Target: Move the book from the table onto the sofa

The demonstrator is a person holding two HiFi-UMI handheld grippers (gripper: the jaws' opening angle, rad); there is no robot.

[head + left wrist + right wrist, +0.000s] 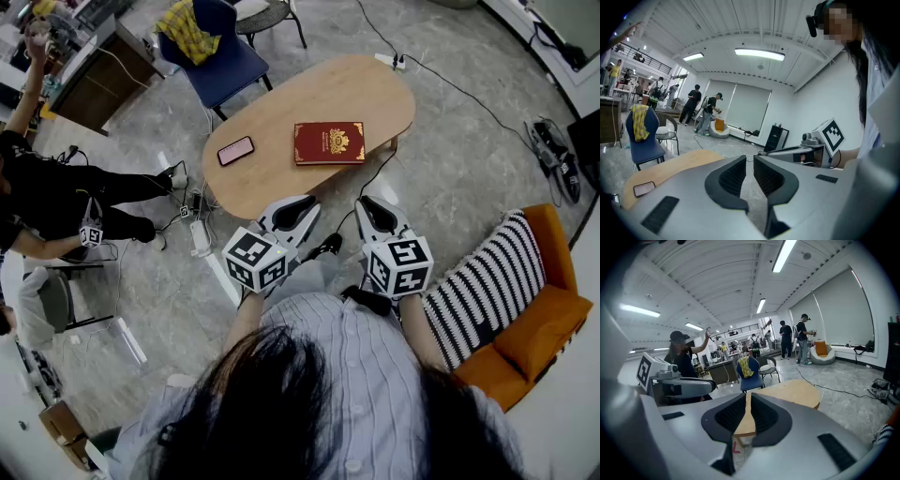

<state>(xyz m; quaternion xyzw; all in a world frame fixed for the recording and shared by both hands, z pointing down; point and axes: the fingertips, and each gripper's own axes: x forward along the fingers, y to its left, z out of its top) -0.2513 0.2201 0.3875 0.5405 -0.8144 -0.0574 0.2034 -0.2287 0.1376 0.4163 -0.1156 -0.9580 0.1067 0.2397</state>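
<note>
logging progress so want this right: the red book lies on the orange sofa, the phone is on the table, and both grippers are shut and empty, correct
Not quite. The red book is not on the orange sofa; the head view shows it lying on the table, beside the phone. The rest holds: the left gripper and the right gripper are shut and empty.
</note>
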